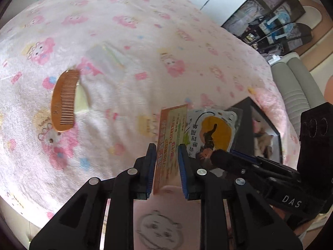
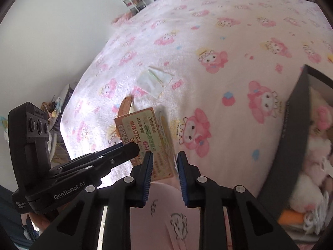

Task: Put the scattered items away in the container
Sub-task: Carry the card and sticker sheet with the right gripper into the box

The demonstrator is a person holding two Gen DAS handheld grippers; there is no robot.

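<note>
Two packets held above the bed

Your left tool [image 1: 166, 156] pinches the orange packet [image 1: 170, 137] and your right tool [image 2: 164, 162] the white packet [image 2: 164, 123]; either thin edge could slip before the box [image 2: 291, 137].

Left tongs [image 1: 167, 162]: gripping orange card [image 1: 170, 141]
Comb [image 1: 64, 100]: flat on pink bedspread [image 1: 145, 41]
Black box [image 1: 260, 129]: right of card

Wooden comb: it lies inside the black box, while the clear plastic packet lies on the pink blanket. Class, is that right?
Not quite. The wooden comb lies on the pink blanket, outside the black box, as the left wrist view shows. The clear plastic packet does lie on the blanket.
</note>
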